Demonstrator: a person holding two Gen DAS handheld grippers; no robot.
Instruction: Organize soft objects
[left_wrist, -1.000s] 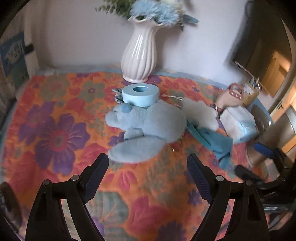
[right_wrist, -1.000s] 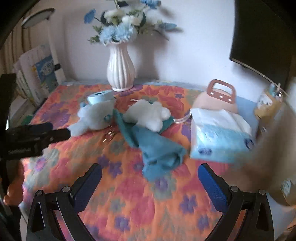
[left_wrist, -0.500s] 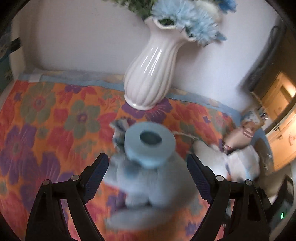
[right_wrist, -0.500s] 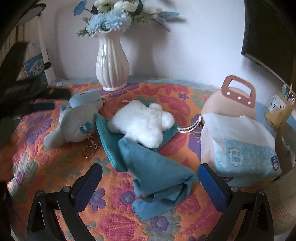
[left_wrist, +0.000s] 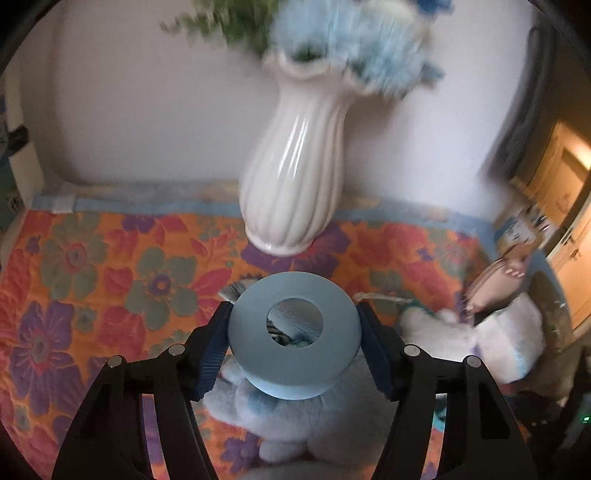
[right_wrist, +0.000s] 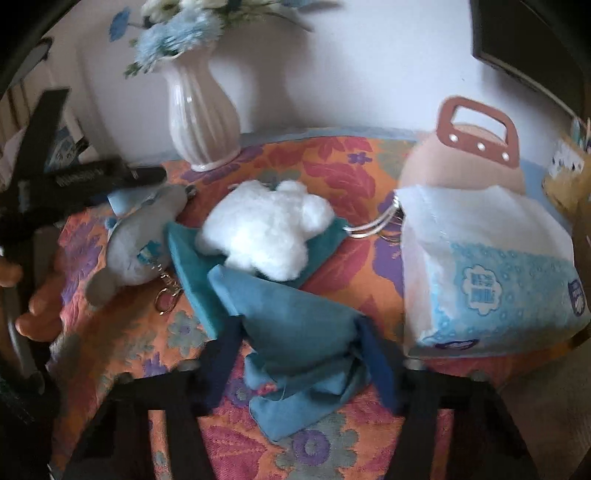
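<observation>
Soft blue foam ring (left_wrist: 294, 338) sits clamped between our left hand-held gripper (left_wrist: 294, 347), jaws just closing, above the blue plush (left_wrist: 314, 424). Our right hand-held gripper (right_wrist: 295, 354), also just closing, pinches the teal cloth (right_wrist: 295, 332) on the counter (right_wrist: 332, 454).

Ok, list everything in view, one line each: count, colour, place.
tablecloth: one, orange floral, covering the table.
vase: one, white ribbed, back by the wall, holding blue flowers.
foam ring: one, light blue, between the left gripper's pads.
plush toy: one, pale blue with keyring, left of the cloth.
fluffy toy: one, white, lying on the cloth.
cloth: one, teal, centre, near end bunched between the right gripper's pads.
tissue pack: one, white and blue, right.
bag: one, peach with brown handle, behind the pack.
left gripper: black, blue pads, jaws just closed onto the ring.
right gripper: same, jaws just closed onto the cloth.
</observation>
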